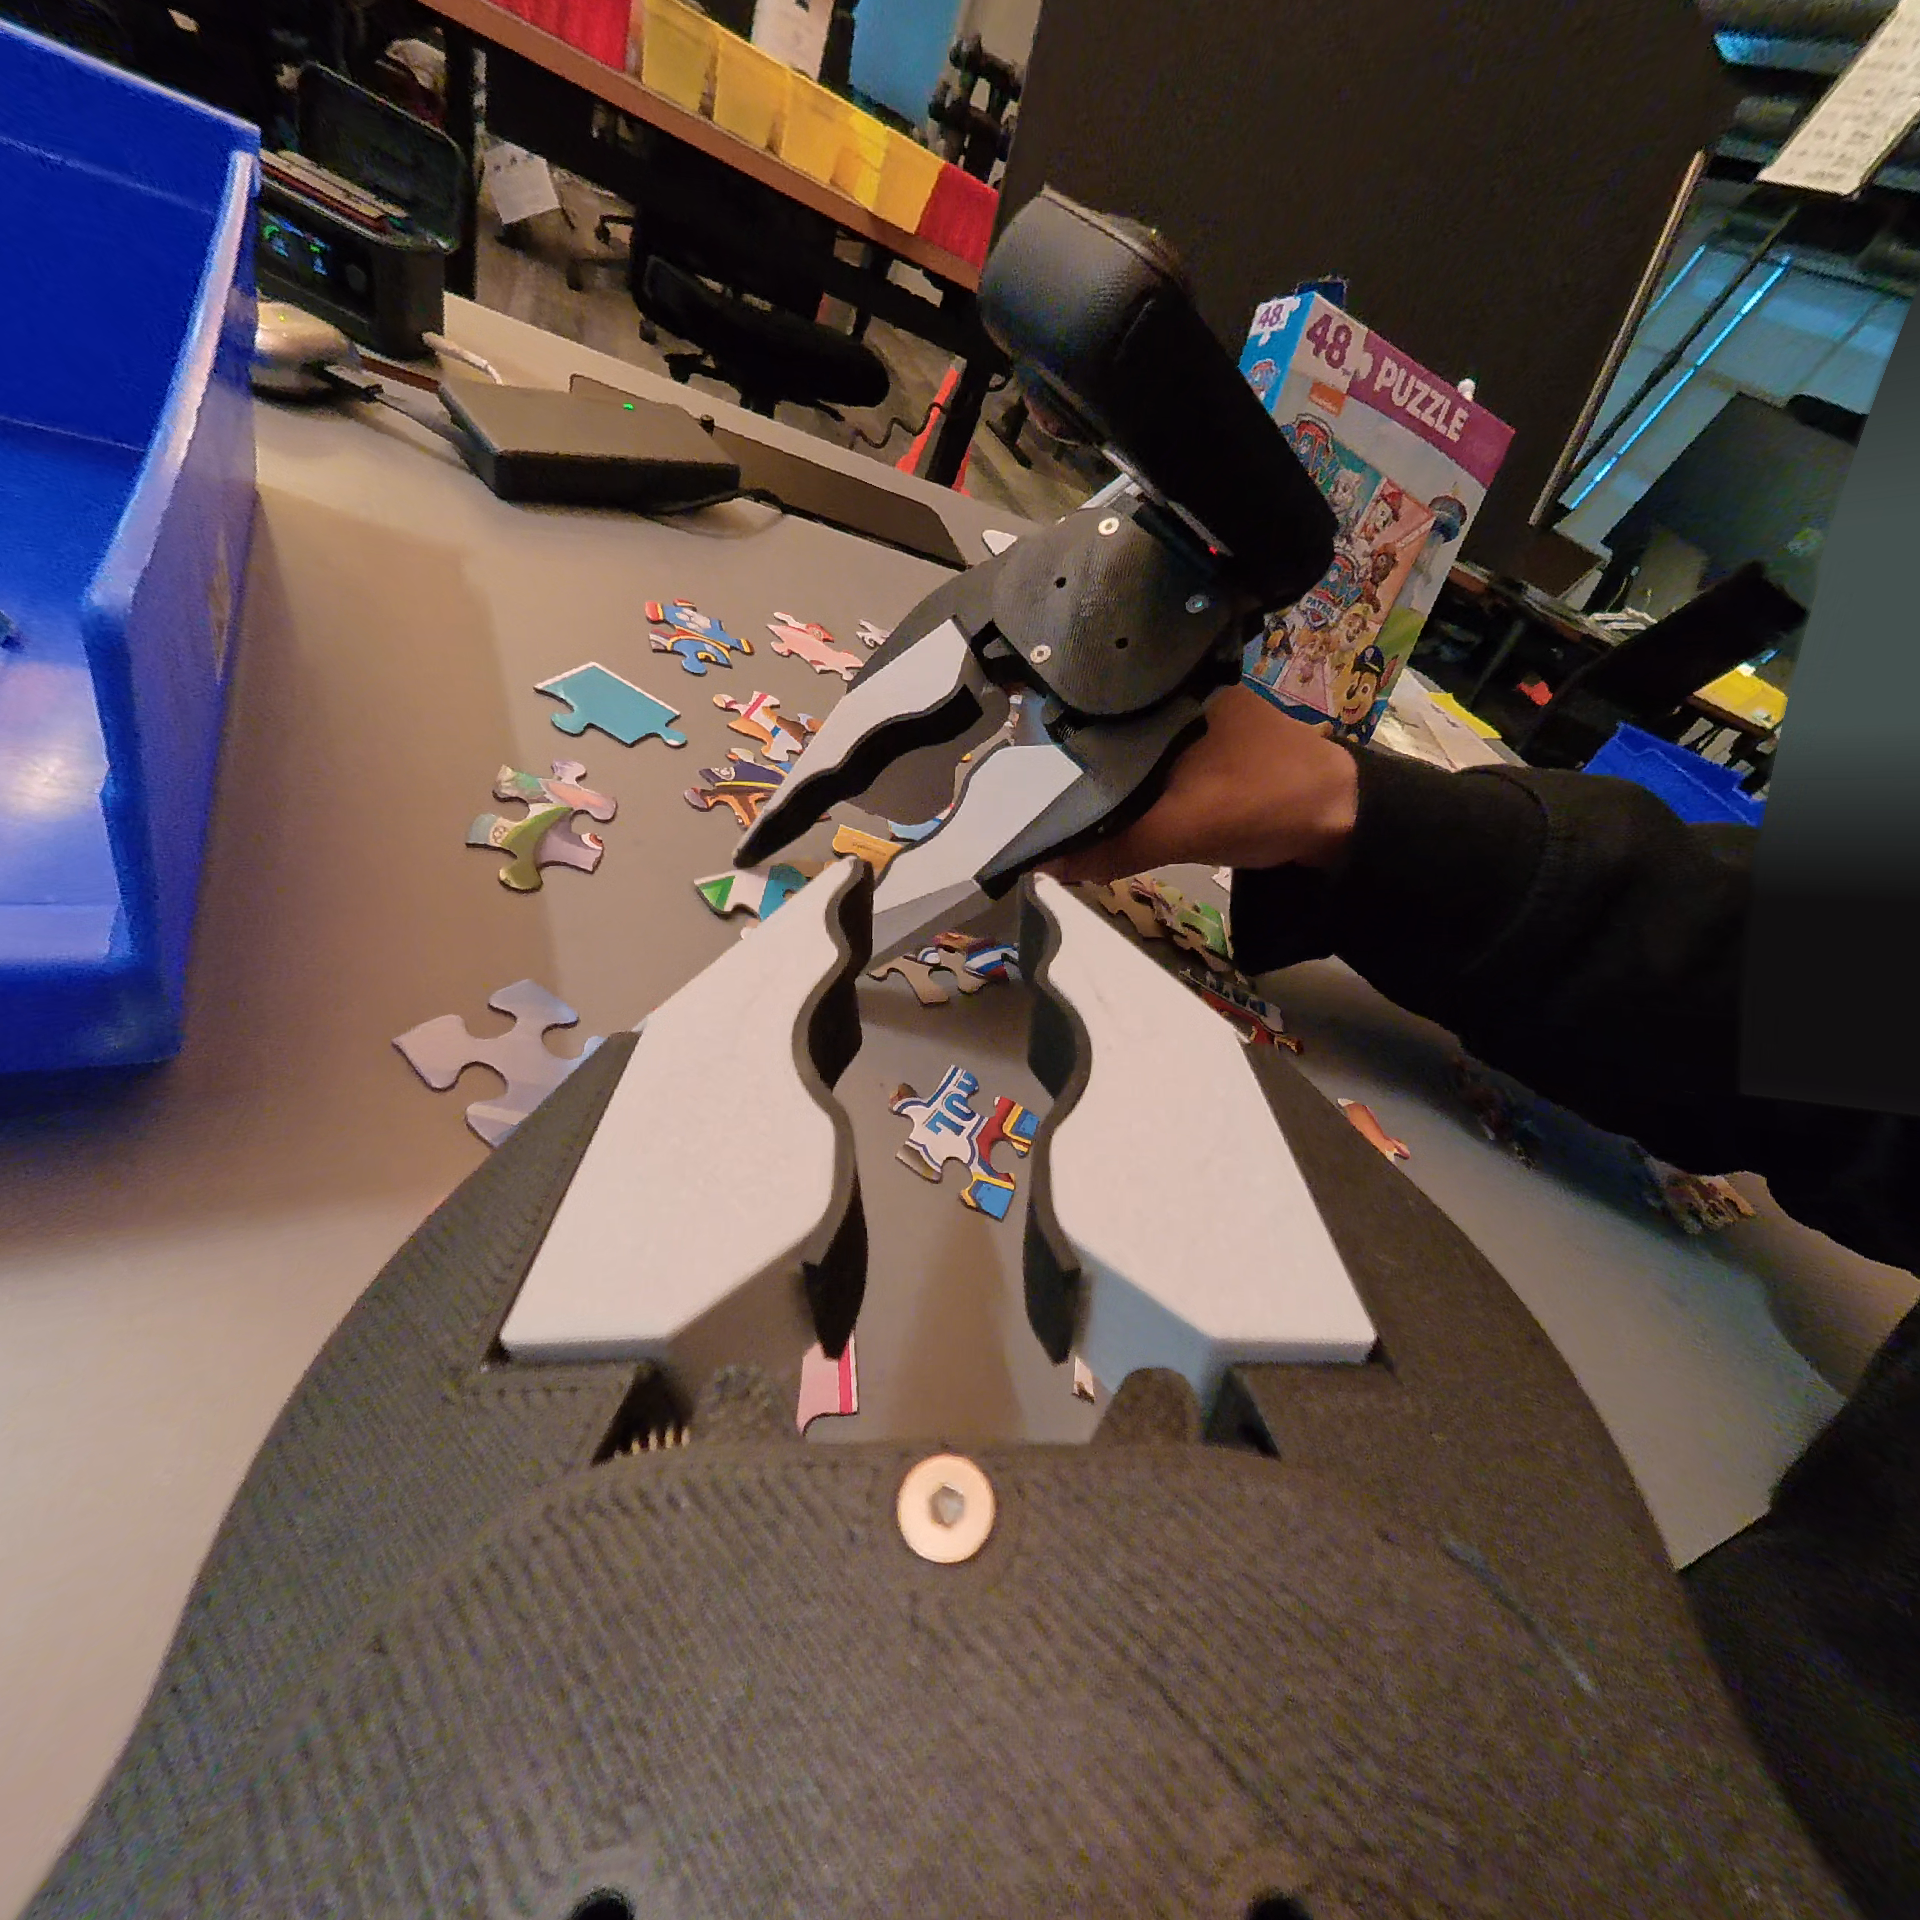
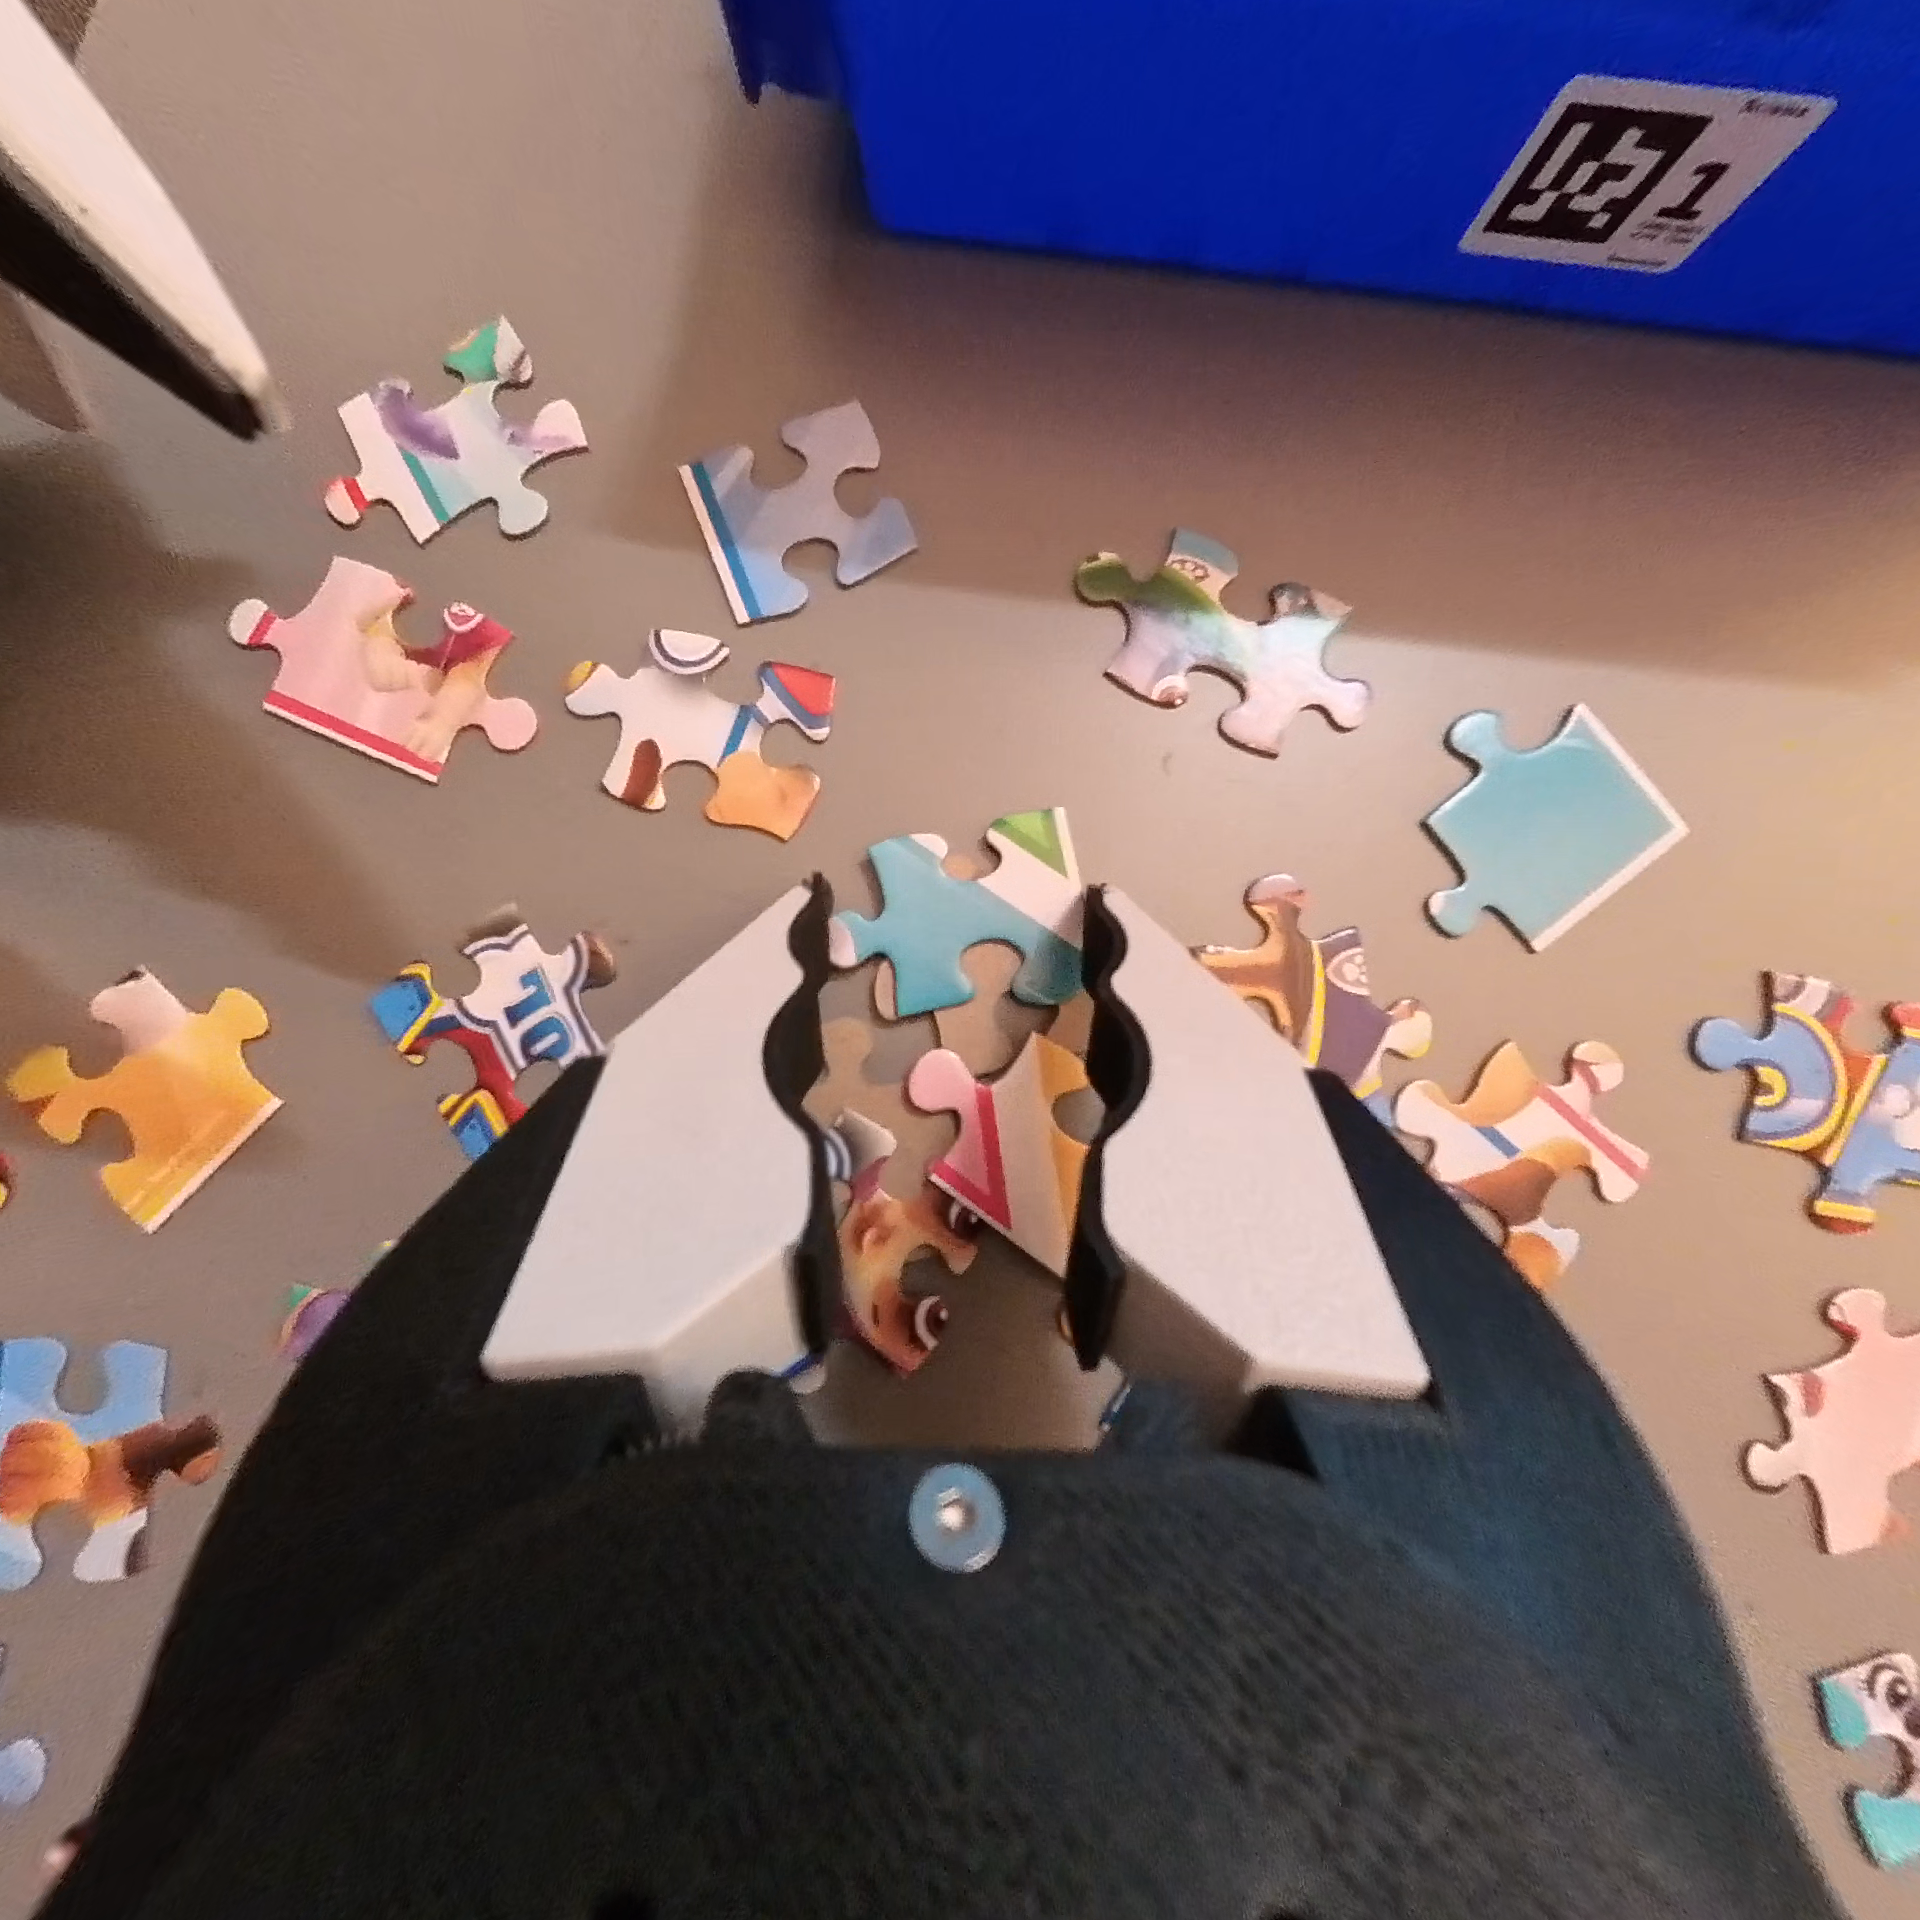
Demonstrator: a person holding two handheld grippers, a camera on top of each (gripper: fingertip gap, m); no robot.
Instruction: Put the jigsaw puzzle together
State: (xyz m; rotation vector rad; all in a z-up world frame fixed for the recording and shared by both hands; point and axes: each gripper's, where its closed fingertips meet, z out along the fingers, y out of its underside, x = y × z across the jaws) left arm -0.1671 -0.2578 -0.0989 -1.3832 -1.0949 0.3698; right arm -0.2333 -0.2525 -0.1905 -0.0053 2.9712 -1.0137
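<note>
- The right gripper [image 2: 951, 904] is held part open on the near side of the blue bin [image 2: 1143, 156]; nothing is gripped.
- A teal-and-white puzzle piece [image 2: 935, 935] lies flat between its fingertips, long axis across the gap.
- The left gripper [image 1: 945, 883] is seen part open and empty, farther from that piece.
- Writing is borne by a marker sticker [image 2: 1642, 171] on the bin and by a puzzle box [image 1: 1382, 499].

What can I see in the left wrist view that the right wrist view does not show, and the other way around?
Only the left wrist view shows the puzzle box, the hand holding the right gripper, and a black device. Only the right wrist view shows the sticker on the blue bin. Both show the bin, grey table and scattered puzzle pieces.
</note>
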